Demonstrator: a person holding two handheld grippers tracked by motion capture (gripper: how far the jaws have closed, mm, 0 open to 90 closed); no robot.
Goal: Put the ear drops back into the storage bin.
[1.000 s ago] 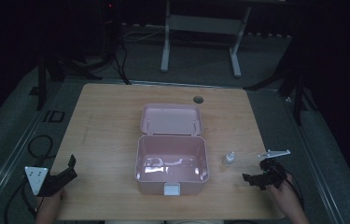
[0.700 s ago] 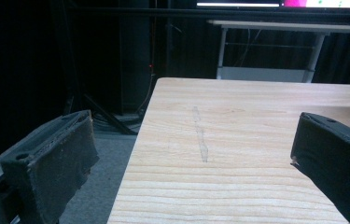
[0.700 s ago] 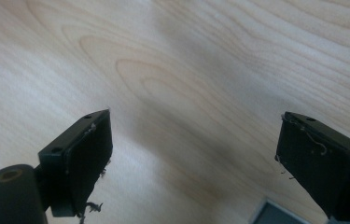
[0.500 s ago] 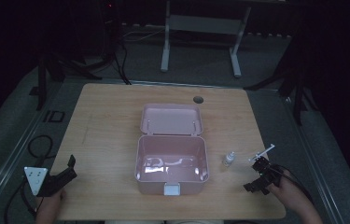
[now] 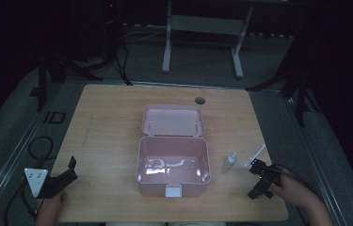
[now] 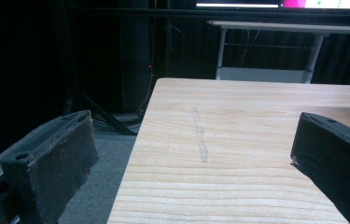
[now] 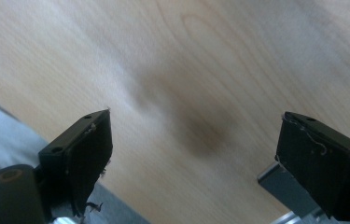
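Between the two grippers, at the middle of the wooden table, sits a pink box with its lid thrown back flat on the far side and a white latch at its near wall; its inside reflects light and what lies in it cannot be told. Just to the left of the right gripper, between it and the box, stands a small clear bottle, apart from both; a thin pale stick lies just beyond that gripper's far end. That gripper is held by a hand at the table's near right corner; in the right gripper view its jaws stand wide apart over blurred wood grain, gripping nothing. Well away across the box, the left gripper rests at the near left edge, its grey plate toward the floor side; in the left gripper view its jaws are spread wide with bare tabletop between them.
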